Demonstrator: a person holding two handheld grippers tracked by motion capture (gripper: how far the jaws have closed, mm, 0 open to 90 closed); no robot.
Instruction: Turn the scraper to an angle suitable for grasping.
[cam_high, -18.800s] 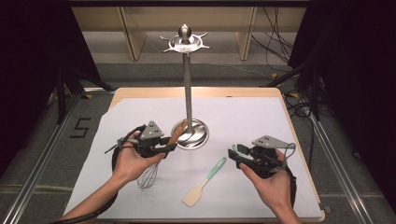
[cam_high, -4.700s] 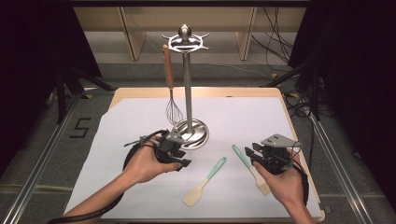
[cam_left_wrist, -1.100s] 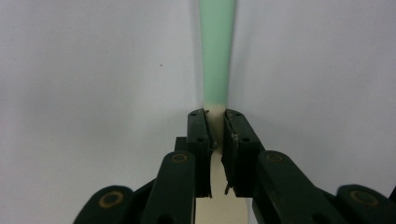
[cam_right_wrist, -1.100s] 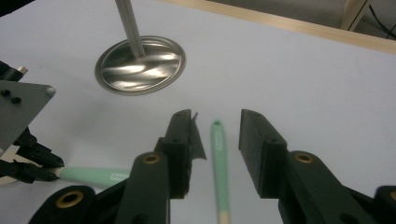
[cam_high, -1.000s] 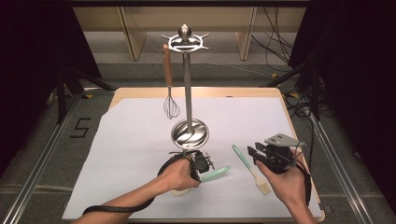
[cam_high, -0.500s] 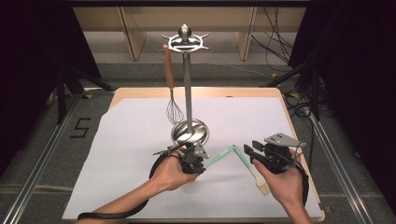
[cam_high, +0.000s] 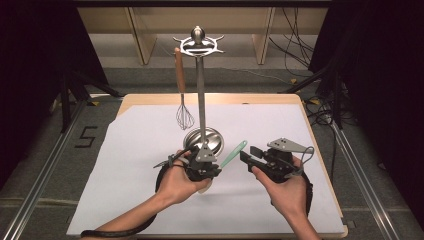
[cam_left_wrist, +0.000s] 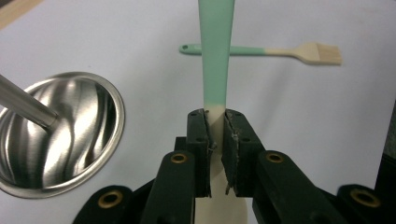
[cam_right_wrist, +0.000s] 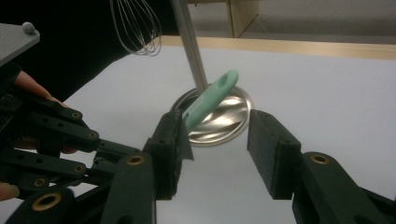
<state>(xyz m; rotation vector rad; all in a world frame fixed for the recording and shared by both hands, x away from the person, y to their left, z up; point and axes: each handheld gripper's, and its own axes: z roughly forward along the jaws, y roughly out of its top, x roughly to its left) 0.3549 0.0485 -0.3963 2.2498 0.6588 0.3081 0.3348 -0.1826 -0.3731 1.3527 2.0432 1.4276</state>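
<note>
The white-covered tabletop (cam_high: 125, 165) filled the lower centre of the high view. The steel utensil stand (cam_high: 200, 95) rose at centre, with the whisk (cam_high: 183, 95) hanging at its left. The spatula (cam_high: 233, 153), below centre, was lifted off the tabletop, its long axis slanting up and to the right, green handle end uppermost. The left tongs (cam_left_wrist: 215, 140) were clamped on its cream neck, the hand cupped beneath. The right tongs (cam_right_wrist: 217, 140), just opened wide, flanked the handle without gripping. The pastry brush (cam_left_wrist: 261, 50) lay flat beyond.
</note>
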